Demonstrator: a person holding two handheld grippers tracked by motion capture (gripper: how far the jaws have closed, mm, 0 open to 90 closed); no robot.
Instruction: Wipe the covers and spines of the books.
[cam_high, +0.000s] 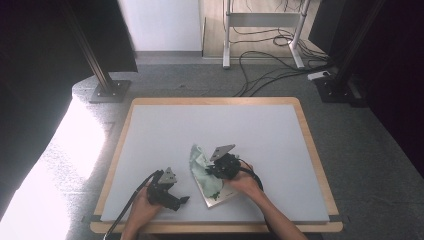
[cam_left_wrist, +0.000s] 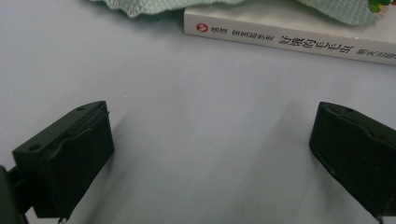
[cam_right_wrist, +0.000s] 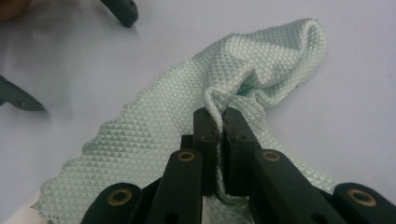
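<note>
My right gripper (cam_right_wrist: 219, 122) has its fingers clenched on a fold of the pale green waffle cloth (cam_right_wrist: 154, 140) draped over a book (cam_left_wrist: 289, 35) on the worktop (cam_high: 165, 145). My left gripper (cam_left_wrist: 210, 154) rests nearby, fingers released. The thin pinch may slip, or dragging the cloth may shift the book.

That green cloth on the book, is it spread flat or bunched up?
Bunched up: the cloth rises in folds where the right hand-held gripper pinches it, draped partly over the book.
</note>
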